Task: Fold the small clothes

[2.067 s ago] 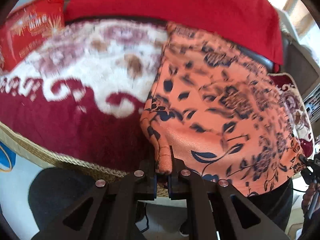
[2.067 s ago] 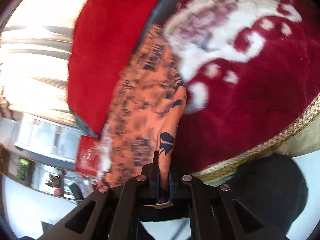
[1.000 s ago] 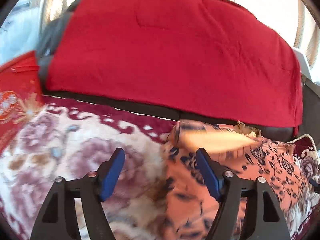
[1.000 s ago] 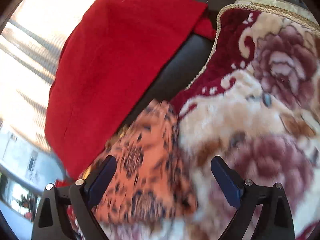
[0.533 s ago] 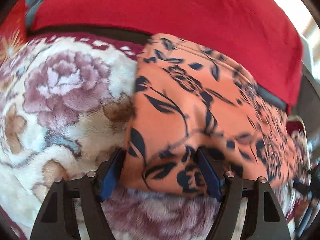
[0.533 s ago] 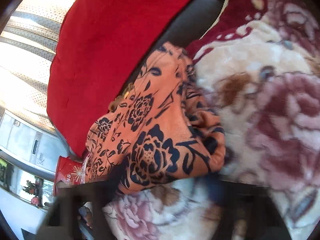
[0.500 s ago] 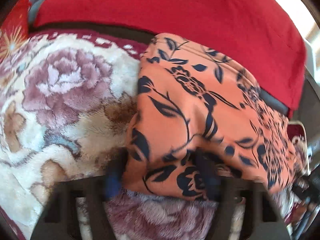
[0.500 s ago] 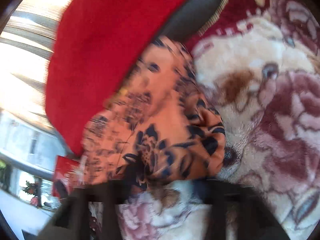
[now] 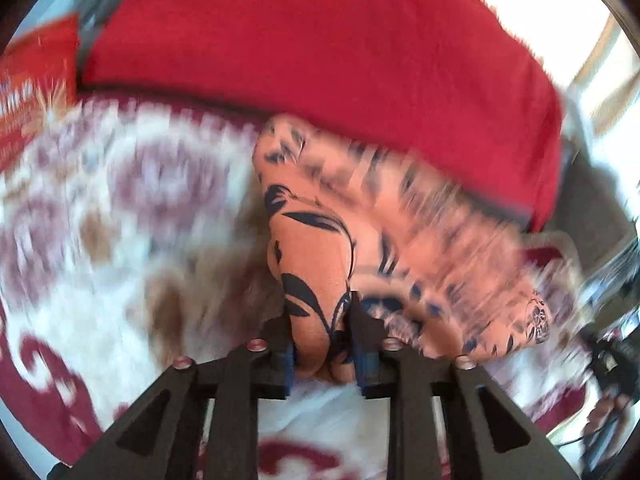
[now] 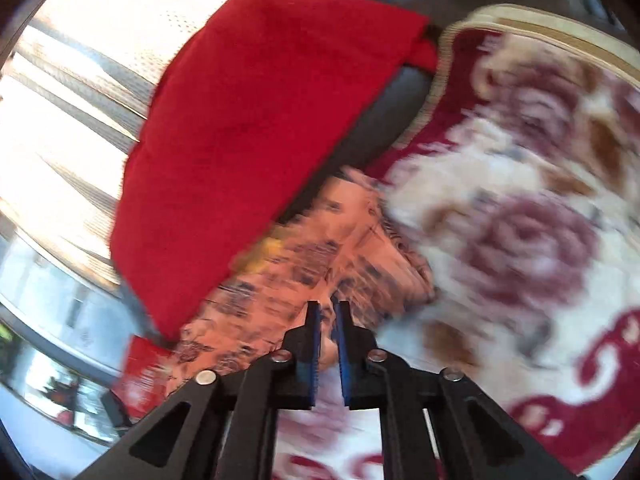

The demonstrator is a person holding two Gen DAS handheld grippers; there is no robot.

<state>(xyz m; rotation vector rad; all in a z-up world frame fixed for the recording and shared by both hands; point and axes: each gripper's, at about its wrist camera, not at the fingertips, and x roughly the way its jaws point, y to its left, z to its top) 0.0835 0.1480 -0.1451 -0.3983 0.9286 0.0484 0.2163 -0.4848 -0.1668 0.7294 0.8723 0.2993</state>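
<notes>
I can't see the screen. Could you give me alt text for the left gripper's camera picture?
The left gripper, its jaws closing, pinches a bunched fold of the orange cloth with dark blue flowers, which lies on a plush cream and maroon floral blanket. Behind it a plain red fabric drapes over a dark seat back, and the whole picture is blurred.

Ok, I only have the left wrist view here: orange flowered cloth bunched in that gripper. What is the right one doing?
Observer: The right gripper is closing on the same orange garment; a thin fold sits between its blue pads.
Operator: Where on the cloth is that?
Observer: At the end nearest the red cloth, which in that view is draped over a dark seat back.
Operator: Anything else I lack?
Observer: The flowered blanket has a pale braided border, which the left view does not show.
</notes>
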